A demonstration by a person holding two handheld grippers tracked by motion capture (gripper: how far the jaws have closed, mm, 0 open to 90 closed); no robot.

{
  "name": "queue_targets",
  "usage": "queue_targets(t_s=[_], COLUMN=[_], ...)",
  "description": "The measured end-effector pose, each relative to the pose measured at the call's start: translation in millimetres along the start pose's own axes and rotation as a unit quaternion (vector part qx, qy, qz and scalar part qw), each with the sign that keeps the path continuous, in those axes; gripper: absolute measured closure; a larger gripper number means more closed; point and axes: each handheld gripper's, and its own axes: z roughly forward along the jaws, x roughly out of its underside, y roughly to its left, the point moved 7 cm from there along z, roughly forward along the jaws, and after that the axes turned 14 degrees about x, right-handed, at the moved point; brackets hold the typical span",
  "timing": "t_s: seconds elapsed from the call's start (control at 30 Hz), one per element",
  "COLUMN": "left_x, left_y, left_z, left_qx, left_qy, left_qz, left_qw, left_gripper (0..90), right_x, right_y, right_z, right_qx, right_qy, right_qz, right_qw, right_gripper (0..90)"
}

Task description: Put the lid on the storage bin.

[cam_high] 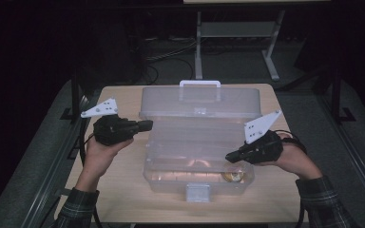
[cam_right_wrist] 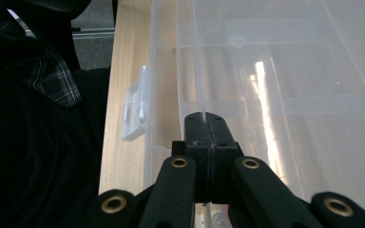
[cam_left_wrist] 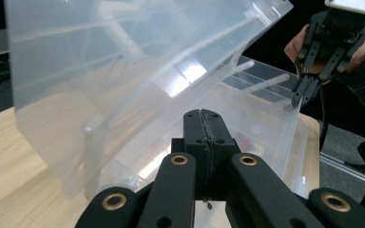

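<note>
**Two hand-held grippers at an open clear plastic box on a wooden table**

A clear plastic storage box [cam_high: 197,156] sits in the middle of a light wooden table [cam_high: 123,199], seen from above. Its lid [cam_high: 199,102] is raised and stands at the far side of the box, with a white carrying handle [cam_high: 199,84] along the lid's top edge. A white latch [cam_high: 197,192] is on the box's near wall, the side facing the person.

The left gripper [cam_high: 145,125] is held just beside the box's left rim, level with the hinge line, and points toward the box. Its two black jaws are pressed together with nothing between them. In the left gripper view the lid [cam_left_wrist: 123,71] tilts up just beyond the closed jaws.

The right gripper [cam_high: 230,156] is at the box's right rim, near the front right corner. In the right gripper view its jaws are closed on a thin clear edge of the box [cam_right_wrist: 200,71], which runs straight into the seam between them. (The left gripper view also shows this gripper [cam_left_wrist: 300,97] farther off, tips together at the box's edge.)

A small round gold-coloured object [cam_high: 233,176] lies inside the box at its front right corner; any print on it is too small to read. No brand or label is readable on the box or the grippers.

The person's sleeves [cam_high: 323,204] are dark plaid.
</note>
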Motion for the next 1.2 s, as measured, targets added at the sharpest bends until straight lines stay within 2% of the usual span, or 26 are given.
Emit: queue_targets(t_s=[0.53,0.67,0.8,0.87,0.97,1.03,1.1,1.2], left_x=[7.5,9.1,10.5,11.1,12.4,13.5,14.7,16.2], left_y=[-0.5,-0.7,-1.7,-2.1,-3.2,-4.4,-5.3,-6.6], left_z=[-8.5,-10.1,-10.1,-10.1,-10.3,-10.4,-11.0,-11.4], left_qx=[-0.008,-0.009,-0.010,-0.010,-0.010,-0.010,-0.011,-0.011], left_qy=[-0.011,-0.011,-0.011,-0.011,-0.011,-0.012,-0.012,-0.012], left_qz=[-0.003,-0.004,-0.005,-0.005,-0.004,-0.005,-0.004,-0.004], left_qw=[0.9999,0.9999,0.9999,0.9999,0.9999,0.9999,0.9999,0.9999], left_gripper=[90.0,90.0,90.0,90.0,90.0,90.0,90.0,90.0], right_x=[4.7,6.4,7.5,8.8,11.3,13.6,15.0,18.2], right_y=[5.8,6.4,3.0,0.6,-4.8,-8.8,-11.2,-16.2], right_z=[1.8,-1.0,-13.7,-22.1,-30.7,-37.0,-41.7,-50.2], right_qx=[0.000,0.004,0.018,0.029,0.048,0.059,0.066,0.087], right_qy=[0.001,-0.007,-0.027,-0.040,-0.053,-0.062,-0.071,-0.085], right_qz=[-0.001,0.011,0.039,0.054,0.075,0.096,0.108,0.128], right_qw=[1.0000,0.9999,0.9987,0.9973,0.9946,0.9917,0.9895,0.9843], right_gripper=[89.1,84.4,80.0,78.0,79.9,82.8,85.8,89.8])
